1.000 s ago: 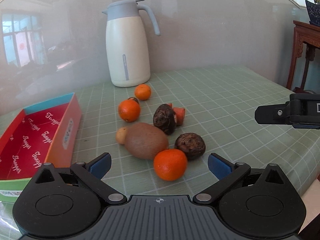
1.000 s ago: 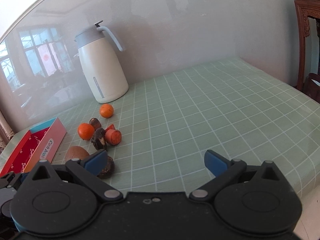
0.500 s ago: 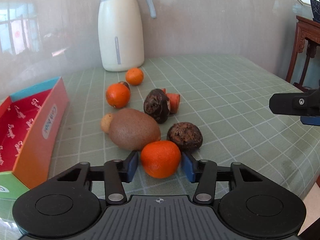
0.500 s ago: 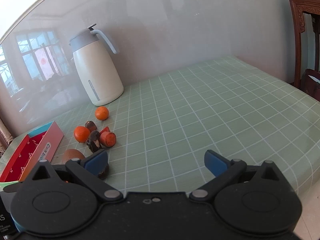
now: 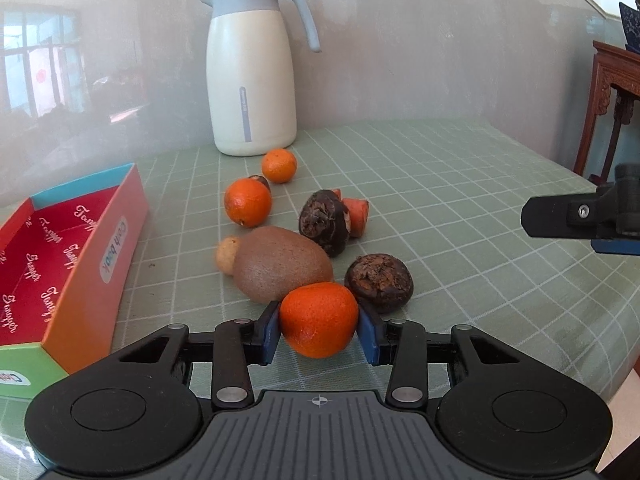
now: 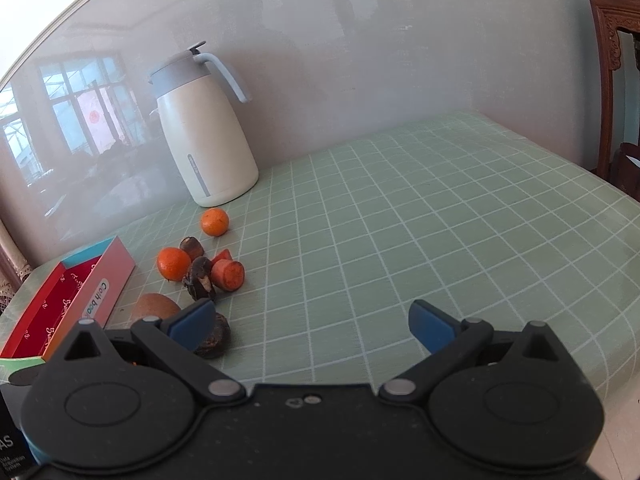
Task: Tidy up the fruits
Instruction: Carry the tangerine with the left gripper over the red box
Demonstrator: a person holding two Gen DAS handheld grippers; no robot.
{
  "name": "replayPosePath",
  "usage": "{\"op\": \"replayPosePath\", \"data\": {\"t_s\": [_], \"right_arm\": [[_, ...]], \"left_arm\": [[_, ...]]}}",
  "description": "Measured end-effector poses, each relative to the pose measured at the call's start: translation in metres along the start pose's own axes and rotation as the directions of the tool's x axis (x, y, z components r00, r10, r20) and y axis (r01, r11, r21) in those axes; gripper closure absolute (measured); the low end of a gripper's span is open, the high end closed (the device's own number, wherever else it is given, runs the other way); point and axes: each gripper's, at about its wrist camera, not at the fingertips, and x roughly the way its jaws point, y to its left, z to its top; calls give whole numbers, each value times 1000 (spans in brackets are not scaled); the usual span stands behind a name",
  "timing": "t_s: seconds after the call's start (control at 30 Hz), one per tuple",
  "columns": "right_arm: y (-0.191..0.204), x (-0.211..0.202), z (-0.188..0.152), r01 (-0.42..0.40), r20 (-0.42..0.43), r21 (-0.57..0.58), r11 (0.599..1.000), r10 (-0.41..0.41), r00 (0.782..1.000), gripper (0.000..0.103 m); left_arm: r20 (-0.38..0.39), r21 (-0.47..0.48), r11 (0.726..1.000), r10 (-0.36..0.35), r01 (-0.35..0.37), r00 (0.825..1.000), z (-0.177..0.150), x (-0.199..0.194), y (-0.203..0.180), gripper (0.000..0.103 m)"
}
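Left wrist view: left claw (image 5: pixel 319 327), jaws just closing, pads pressed on nearest orange (image 5: pixel 319 320) on green checked counter (image 5: pixel 460 208), w/ kiwi (image 5: pixel 282 264) touching behind; red box (image 5: pixel 60 248) at left. Right wrist view: right claw (image 6: pixel 310 322) wide open, empty, above counter; jug (image 6: pixel 204 132) at back.

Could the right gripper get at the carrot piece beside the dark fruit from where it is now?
Probably yes. The right gripper is open and holds nothing, and bare tablecloth lies between it and the carrot piece. The dark fruit touches the carrot's left side, so closing cleanly may nudge it.
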Motion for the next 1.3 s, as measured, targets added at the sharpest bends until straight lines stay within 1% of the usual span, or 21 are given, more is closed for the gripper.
{"op": "replayPosePath", "data": {"t_s": [0.17,0.27,0.43,0.57,0.7,0.87,0.93,1.07,1.13,1.3], "right_arm": [[7,1,-1,-5,-2,-8,1000,5,1000,0],[14,3,-1,-13,-5,-19,1000,13,1000,0],[31,10,-3,-31,-16,-47,998,31,999,0],[46,17,-6,-50,-36,-67,997,48,998,0],[61,23,-9,-66,-45,-94,993,62,997,0],[72,29,-11,-78,-59,-109,991,72,996,0],[76,31,-12,-81,-64,-111,991,74,995,0],[81,35,-14,-88,-72,-116,989,80,994,0],[84,36,-14,-92,-74,-121,988,83,994,0],[89,38,-16,-97,-78,-132,986,87,993,0]], "left_arm": [[27,-20,1000,25,-24,999,4,-12,15,62],[47,-41,998,56,-54,997,6,-20,29,62],[75,-92,988,131,-124,989,10,-33,62,62],[76,-146,969,210,-197,975,10,-41,96,62],[57,-201,941,290,-274,955,10,-43,136,62],[5,-263,901,360,-346,933,5,-34,177,62],[-25,-286,887,371,-362,928,2,-28,190,62],[-82,-317,869,374,-381,924,-5,-20,203,62],[-97,-328,865,370,-380,924,-6,-18,207,62],[-122,-315,858,387,-405,914,-6,-14,207,62]]}}
